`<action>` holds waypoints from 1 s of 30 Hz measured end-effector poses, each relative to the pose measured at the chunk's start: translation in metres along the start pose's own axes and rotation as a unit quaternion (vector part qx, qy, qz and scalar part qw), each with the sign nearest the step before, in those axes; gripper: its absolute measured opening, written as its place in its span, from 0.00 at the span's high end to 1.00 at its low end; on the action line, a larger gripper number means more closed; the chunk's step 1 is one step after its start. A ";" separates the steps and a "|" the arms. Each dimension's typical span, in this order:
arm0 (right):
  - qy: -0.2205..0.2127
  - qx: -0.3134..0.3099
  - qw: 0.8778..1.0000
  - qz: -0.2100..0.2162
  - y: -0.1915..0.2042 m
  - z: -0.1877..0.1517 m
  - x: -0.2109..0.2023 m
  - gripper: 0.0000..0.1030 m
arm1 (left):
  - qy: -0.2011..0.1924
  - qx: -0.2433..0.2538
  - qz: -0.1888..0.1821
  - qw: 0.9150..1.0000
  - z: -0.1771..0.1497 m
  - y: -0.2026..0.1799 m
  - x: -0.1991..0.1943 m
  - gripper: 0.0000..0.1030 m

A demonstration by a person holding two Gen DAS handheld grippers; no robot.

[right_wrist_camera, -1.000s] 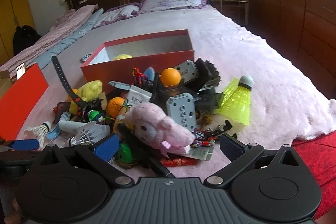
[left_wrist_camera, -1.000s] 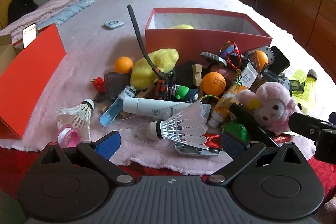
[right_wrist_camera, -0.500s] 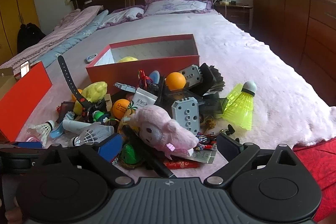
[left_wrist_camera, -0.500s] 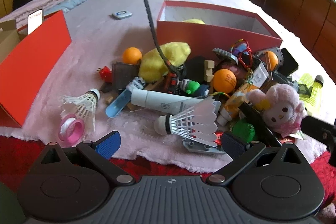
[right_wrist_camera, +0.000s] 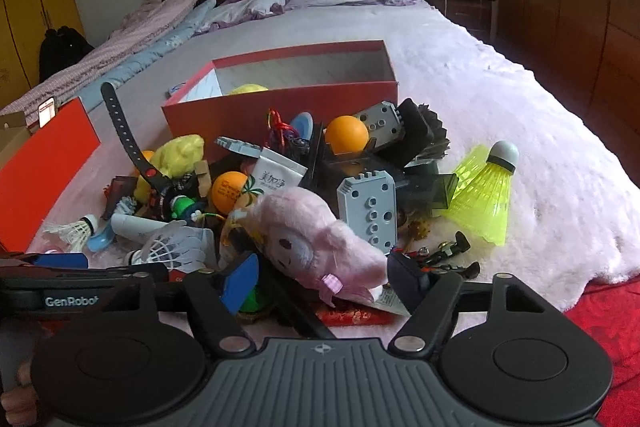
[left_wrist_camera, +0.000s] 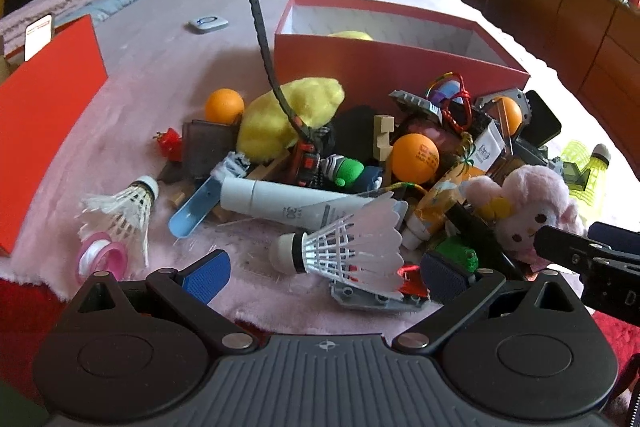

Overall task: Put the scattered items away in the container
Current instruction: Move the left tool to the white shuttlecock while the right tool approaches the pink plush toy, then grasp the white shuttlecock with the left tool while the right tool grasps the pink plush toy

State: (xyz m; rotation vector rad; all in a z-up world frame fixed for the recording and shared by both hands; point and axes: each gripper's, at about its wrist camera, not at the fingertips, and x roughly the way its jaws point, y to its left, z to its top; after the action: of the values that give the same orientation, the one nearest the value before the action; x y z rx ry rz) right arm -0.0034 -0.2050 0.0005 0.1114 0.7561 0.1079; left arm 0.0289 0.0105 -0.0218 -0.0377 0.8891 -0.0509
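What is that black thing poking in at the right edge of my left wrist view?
Observer: That's the right tool, open, with its fingers seemingly on either side of the pink plush.
Visitor: Is anything hidden behind the plush?
Observer: Yes, a grey studded block is propped up just behind it.
Visitor: And to its right?
Observer: Small black metal bits lie on the blanket.

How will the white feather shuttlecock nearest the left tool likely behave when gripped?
The white shuttlecock looks very light. Its thin feather skirt probably crushes or splays under a squeeze; the cork end seems firmer. Lying on its side, it may roll if nudged.
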 end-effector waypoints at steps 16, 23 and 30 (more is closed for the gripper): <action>-0.004 -0.056 0.998 -0.006 0.010 0.003 0.023 0.29 | 0.006 0.018 -0.001 1.000 -0.003 0.005 0.038 0.13; 0.005 -0.061 0.998 0.004 0.012 0.002 0.039 0.40 | -0.008 0.014 -0.014 1.000 -0.003 0.008 0.037 0.34; 0.001 -0.065 0.998 0.018 0.014 -0.001 0.036 0.56 | -0.038 0.022 -0.014 0.999 -0.002 0.008 0.019 0.36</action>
State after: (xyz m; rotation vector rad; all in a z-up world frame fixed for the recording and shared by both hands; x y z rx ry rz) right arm 0.0209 -0.1865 -0.0223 0.0007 0.7464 0.1909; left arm 0.0397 0.0178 -0.0383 -0.0106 0.8113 -0.0945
